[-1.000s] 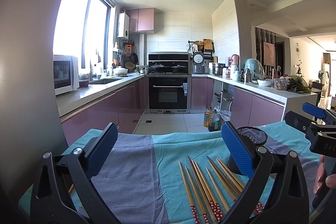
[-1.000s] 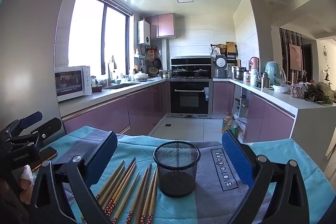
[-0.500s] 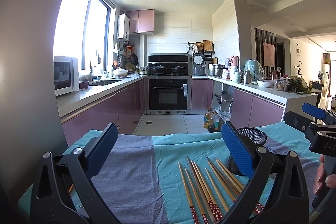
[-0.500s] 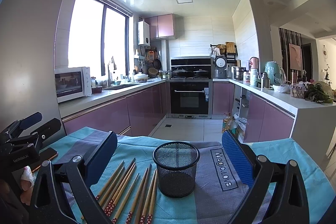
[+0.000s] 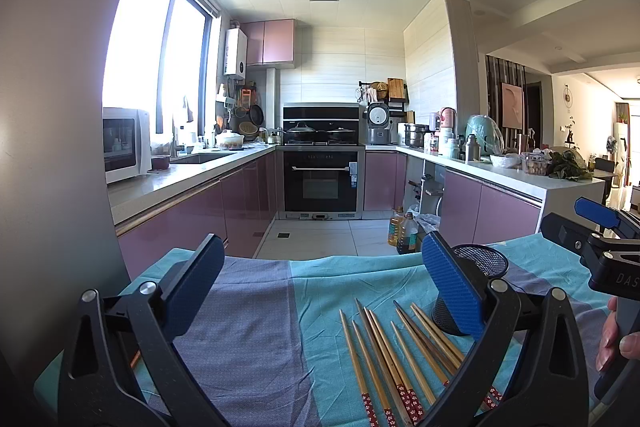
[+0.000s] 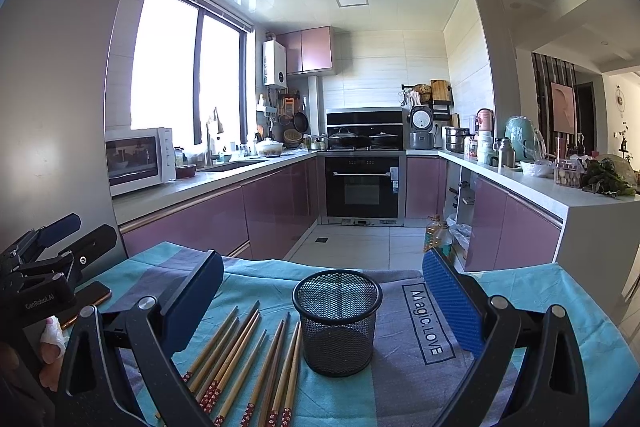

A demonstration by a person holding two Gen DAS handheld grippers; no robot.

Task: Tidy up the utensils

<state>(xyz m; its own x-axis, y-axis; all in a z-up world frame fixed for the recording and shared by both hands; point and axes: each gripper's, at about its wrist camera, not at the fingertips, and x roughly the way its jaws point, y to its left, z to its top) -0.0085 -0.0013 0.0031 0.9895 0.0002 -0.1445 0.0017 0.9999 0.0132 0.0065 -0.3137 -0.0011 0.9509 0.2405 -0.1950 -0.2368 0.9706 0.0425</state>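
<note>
Both tools idle above the table, nothing picked up yet. Left tool [image 5: 320, 291] has its jaws spread wide and empty; right tool [image 6: 324, 295] likewise wide open, holding nothing. Chopsticks [image 6: 248, 359] lie flat in a loose fan on the teal and grey cloth [image 6: 404, 387], below and left of centre of the right tool, tips pointing away from it, red patterned ends toward it. In the left view the same chopsticks [image 5: 396, 351] sit below and toward that tool's right finger. Black mesh cup [image 6: 337, 321] stands upright just right of the chopsticks, roughly centred between the right tool's fingers; in the left view the cup [image 5: 476, 283] is partly hidden behind the right finger. A phone [image 6: 90, 297] rests on the cloth near the left tool's body. Judged step: start of task, all chopsticks still out and the cup looks empty. Risks: sticks lie close and some overlap, so closing on one probably drags or pinches a neighbour; thin round sticks flat on soft cloth may roll or slip from the pads, and cloth could bunch into the grip. Cup looks light, so a stick dropped in at an angle or a finger bump could tip it. The tools are near each other, so both reaching at once could clash.
</note>
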